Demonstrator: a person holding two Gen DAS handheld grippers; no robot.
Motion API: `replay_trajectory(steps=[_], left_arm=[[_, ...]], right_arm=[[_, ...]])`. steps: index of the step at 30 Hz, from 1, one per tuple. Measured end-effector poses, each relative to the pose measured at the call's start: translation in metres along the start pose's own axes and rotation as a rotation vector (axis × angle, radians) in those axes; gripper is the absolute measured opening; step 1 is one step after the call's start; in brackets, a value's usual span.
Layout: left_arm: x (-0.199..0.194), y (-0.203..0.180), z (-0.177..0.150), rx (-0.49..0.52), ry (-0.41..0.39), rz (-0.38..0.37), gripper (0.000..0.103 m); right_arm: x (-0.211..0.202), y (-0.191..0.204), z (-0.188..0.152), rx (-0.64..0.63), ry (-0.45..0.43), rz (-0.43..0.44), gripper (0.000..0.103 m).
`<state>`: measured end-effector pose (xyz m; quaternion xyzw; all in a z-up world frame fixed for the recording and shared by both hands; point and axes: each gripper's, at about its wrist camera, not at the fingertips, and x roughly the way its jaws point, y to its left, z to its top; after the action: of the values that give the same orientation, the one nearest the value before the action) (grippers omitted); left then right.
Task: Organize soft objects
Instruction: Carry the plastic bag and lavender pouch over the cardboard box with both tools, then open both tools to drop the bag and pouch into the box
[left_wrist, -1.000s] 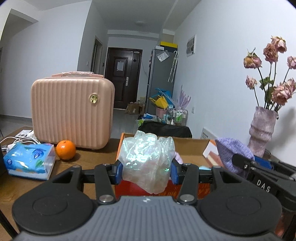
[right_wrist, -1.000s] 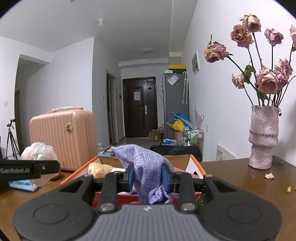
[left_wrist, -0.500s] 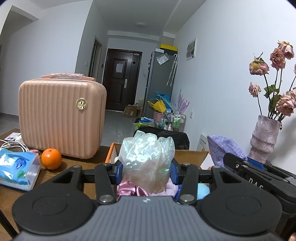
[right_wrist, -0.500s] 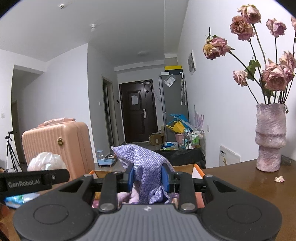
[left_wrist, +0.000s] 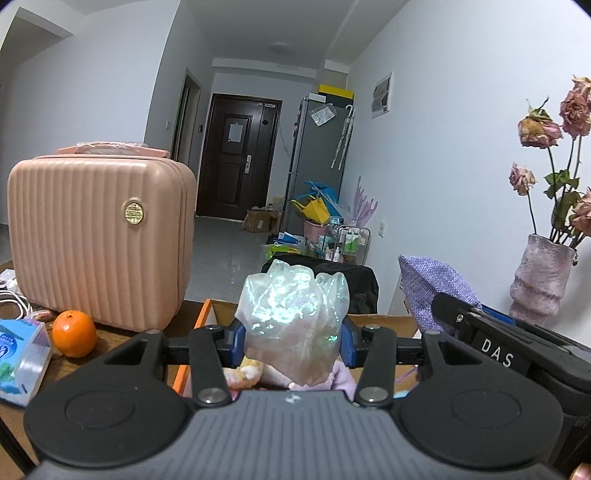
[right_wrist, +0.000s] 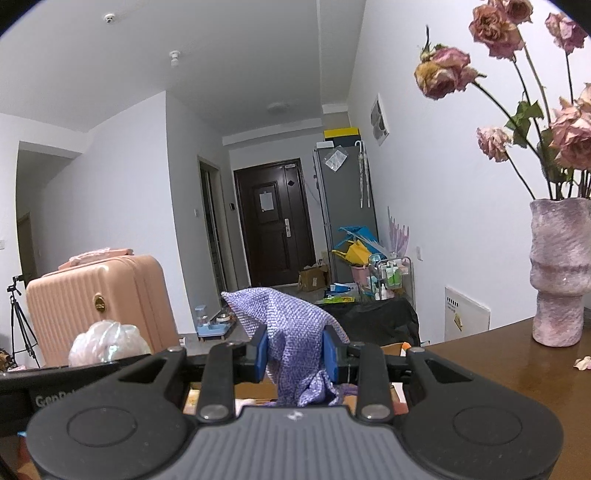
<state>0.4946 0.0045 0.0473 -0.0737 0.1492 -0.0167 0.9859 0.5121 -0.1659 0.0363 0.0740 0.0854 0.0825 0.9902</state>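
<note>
My left gripper (left_wrist: 291, 341) is shut on a crumpled clear plastic bag (left_wrist: 293, 314), held above an orange-sided cardboard box (left_wrist: 207, 314). Soft pink and yellow items (left_wrist: 255, 371) lie in the box just below the bag. My right gripper (right_wrist: 295, 354) is shut on a purple woven cloth (right_wrist: 288, 332), which hangs over the same box (right_wrist: 393, 349). In the left wrist view the cloth (left_wrist: 428, 288) shows at the right with the right gripper's black body behind it. In the right wrist view the bag (right_wrist: 109, 343) shows at the left.
A pink ribbed suitcase (left_wrist: 96, 236) stands on the brown table at the left, with an orange (left_wrist: 74, 333) and a blue tissue pack (left_wrist: 18, 360) before it. A purple vase (right_wrist: 559, 273) of dried roses stands at the right. Fallen petals (right_wrist: 583, 363) lie near it.
Both grippers have moved forward over the box, carrying the bag and the cloth. The box's inside now lies under them, and the suitcase and vase look nearer.
</note>
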Motion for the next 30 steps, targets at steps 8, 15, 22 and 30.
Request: replay_trajectory(steps=[8, 15, 22, 30], left_arm=[[0.027, 0.004, 0.004, 0.006, 0.013, 0.020, 0.048], [0.045, 0.002, 0.000, 0.035, 0.036, 0.037, 0.048], [0.052, 0.004, -0.005, 0.046, 0.056, 0.052, 0.048], [0.053, 0.005, -0.007, 0.054, 0.065, 0.054, 0.061]], right_arm=[[0.027, -0.001, -0.004, -0.027, 0.029, -0.012, 0.029], [0.046, -0.004, -0.009, -0.057, 0.057, -0.030, 0.029], [0.051, -0.008, -0.012, -0.059, 0.080, -0.036, 0.030], [0.053, -0.010, -0.013, -0.054, 0.104, -0.053, 0.054]])
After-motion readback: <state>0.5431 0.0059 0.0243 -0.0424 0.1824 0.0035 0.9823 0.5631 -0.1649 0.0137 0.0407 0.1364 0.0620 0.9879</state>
